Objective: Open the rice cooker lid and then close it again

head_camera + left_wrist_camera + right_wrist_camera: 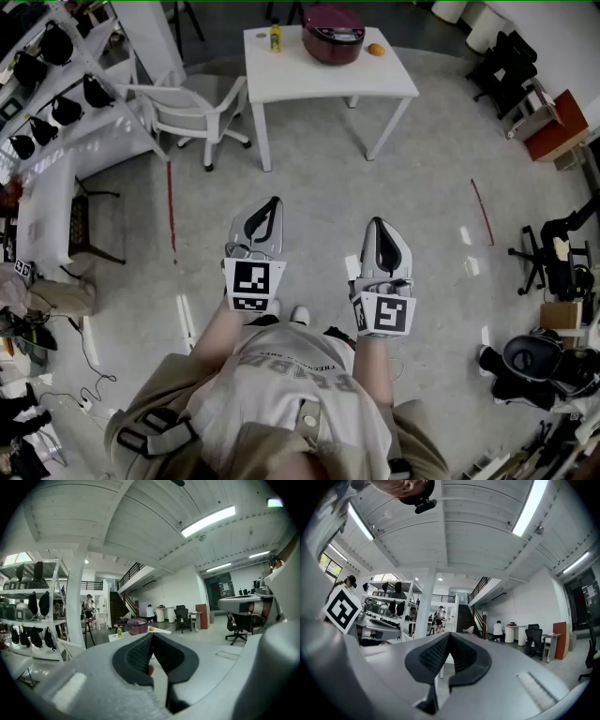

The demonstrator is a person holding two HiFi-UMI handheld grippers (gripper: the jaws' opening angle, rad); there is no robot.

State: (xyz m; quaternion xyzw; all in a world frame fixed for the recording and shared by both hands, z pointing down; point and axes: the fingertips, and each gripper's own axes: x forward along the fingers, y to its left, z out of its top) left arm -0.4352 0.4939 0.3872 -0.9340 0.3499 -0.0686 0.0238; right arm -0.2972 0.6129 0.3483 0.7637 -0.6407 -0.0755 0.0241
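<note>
A dark red rice cooker (332, 34) with its lid down stands on a white table (309, 77) far ahead of me, at the top of the head view. In the left gripper view the rice cooker (137, 626) is small and distant, just above my jaws. My left gripper (273, 204) and right gripper (378, 227) are held side by side in front of my body, well short of the table. Both are shut with nothing between the jaws. In its own view the left gripper (152, 636) points toward the table, and the right gripper (449, 635) points level into the room.
A yellow-green bottle (276, 37) and an orange (375, 50) flank the cooker on the table. A white chair (192, 108) stands left of the table, with shelving (56, 84) beyond. Office chairs and gear (553, 262) crowd the right side. Grey floor lies between me and the table.
</note>
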